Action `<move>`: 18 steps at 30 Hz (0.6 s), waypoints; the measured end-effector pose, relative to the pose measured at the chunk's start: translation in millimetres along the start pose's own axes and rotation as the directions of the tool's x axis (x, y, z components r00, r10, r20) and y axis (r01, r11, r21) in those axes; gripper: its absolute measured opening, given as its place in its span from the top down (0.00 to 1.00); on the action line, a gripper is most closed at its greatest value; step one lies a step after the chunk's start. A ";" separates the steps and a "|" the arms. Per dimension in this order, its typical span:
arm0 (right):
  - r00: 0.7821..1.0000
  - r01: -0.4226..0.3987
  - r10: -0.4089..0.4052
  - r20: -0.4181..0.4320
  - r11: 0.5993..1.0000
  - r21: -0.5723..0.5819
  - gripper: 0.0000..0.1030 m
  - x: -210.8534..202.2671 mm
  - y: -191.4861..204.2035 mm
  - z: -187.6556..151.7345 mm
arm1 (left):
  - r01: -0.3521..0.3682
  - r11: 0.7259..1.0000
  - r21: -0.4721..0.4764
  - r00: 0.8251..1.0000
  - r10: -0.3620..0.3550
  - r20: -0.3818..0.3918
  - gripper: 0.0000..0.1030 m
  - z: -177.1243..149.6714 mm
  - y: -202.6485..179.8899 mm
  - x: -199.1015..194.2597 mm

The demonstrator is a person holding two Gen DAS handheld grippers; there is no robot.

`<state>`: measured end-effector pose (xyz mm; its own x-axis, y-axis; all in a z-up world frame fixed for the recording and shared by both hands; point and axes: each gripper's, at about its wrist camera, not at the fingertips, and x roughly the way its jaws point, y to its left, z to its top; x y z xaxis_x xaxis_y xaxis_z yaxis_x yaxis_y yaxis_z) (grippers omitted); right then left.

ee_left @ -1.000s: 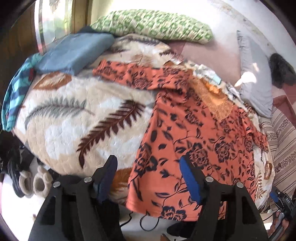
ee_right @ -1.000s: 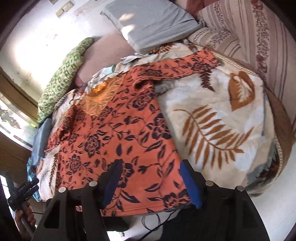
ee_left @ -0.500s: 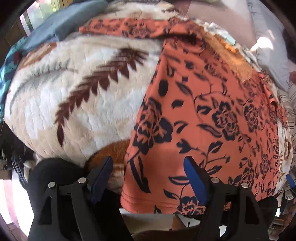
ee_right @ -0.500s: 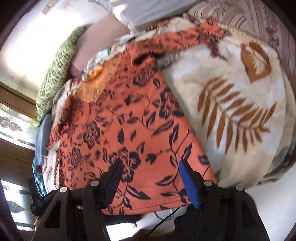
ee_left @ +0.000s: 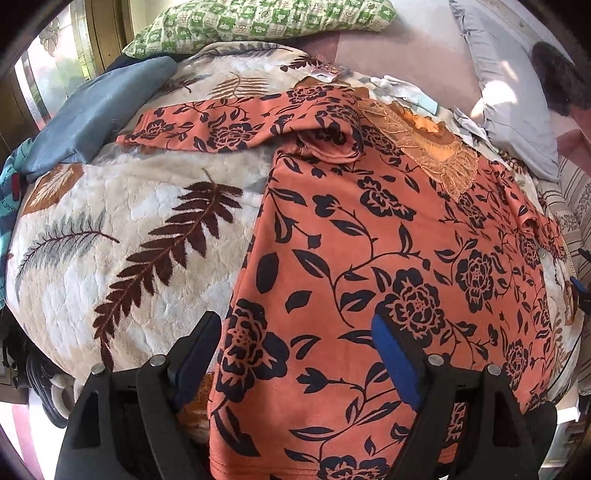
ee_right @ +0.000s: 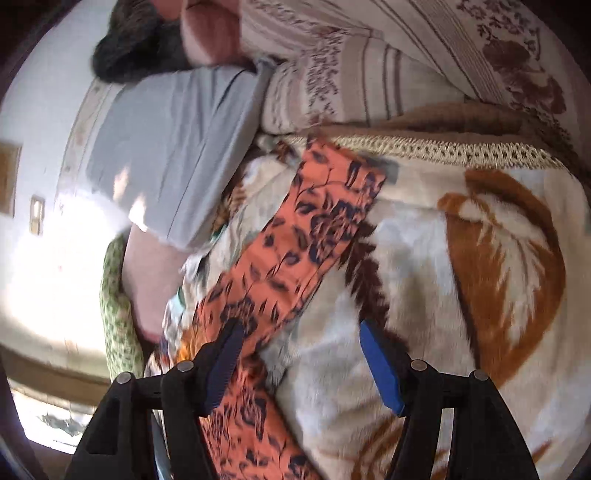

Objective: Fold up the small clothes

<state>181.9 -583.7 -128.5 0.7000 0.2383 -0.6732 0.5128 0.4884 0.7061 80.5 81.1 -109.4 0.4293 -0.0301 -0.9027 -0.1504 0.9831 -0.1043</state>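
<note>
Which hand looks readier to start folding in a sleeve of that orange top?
Probably the right gripper: its open jaws sit over the sleeve on the blanket. The left gripper, jaws open, frames the top near its hem, far from a sleeve.

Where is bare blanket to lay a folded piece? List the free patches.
One free patch on the leaf-print blanket, bordered by the orange floral top, its sleeve and the blue-grey folded cloth. Another right of the other sleeve, below the fringed edge. Crowded along the pillows.
</note>
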 end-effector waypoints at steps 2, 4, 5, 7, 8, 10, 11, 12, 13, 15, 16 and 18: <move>1.000 0.019 -0.020 0.018 0.999 0.047 0.33 19.2 -10.0 27.1 | -0.021 1.000 -0.012 1.000 0.021 -0.008 0.19 -1.5 6.8 5.0; 0.999 0.026 -0.028 0.029 0.998 0.053 0.34 35.3 -13.6 45.6 | -0.024 0.999 -0.040 1.000 0.024 -0.004 0.19 -0.1 14.4 8.3; 0.999 0.042 -0.044 0.032 0.998 0.051 0.34 42.0 -13.8 52.1 | -0.024 0.998 -0.056 1.000 0.024 -0.002 0.19 1.2 17.3 9.6; 0.996 0.085 -0.087 0.034 0.995 0.050 0.34 55.5 -14.7 61.4 | -0.014 0.997 -0.079 1.000 0.014 0.002 0.19 5.6 19.5 12.5; 0.993 0.104 -0.106 0.042 0.993 0.055 0.35 60.0 -15.4 64.1 | -0.009 0.997 -0.080 1.000 0.010 0.008 0.19 8.1 18.3 13.7; 0.993 0.107 -0.109 0.045 0.993 0.049 0.43 71.3 -15.1 68.4 | -0.003 0.998 -0.062 1.000 0.004 0.012 0.19 12.6 12.5 17.0; 0.993 0.110 -0.112 0.048 0.993 0.041 0.48 75.1 -13.4 70.1 | 0.003 0.999 -0.050 1.000 -0.003 0.010 0.19 14.2 9.2 19.2; 0.991 0.125 -0.127 0.051 0.992 0.030 0.61 79.1 -11.3 71.8 | 0.010 0.999 -0.041 1.000 -0.010 0.005 0.19 15.2 6.1 21.2; 0.986 0.156 -0.156 0.050 0.988 0.017 0.73 84.2 -10.1 73.5 | 0.014 0.999 -0.035 1.000 -0.014 0.001 0.19 15.7 3.6 23.4; 0.974 0.224 -0.223 0.048 0.975 -0.012 0.86 92.2 -7.0 75.1 | 0.019 0.999 -0.030 1.000 -0.019 -0.007 0.19 15.3 1.7 26.7; 0.970 0.239 -0.238 0.057 0.971 -0.021 0.90 92.7 -3.2 75.0 | 0.023 0.999 -0.033 1.000 -0.023 -0.009 0.19 14.4 2.3 27.1; 0.966 0.241 -0.234 0.108 0.969 -0.058 0.93 85.4 12.0 71.9 | 0.033 0.998 -0.045 0.999 -0.033 0.000 0.19 12.6 7.2 26.1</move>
<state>283.6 -617.9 -161.8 0.6102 0.0254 -0.7918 0.6368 0.5789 0.5093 101.8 89.7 -128.4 0.4344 -0.0625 -0.8985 -0.1759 0.9725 -0.1527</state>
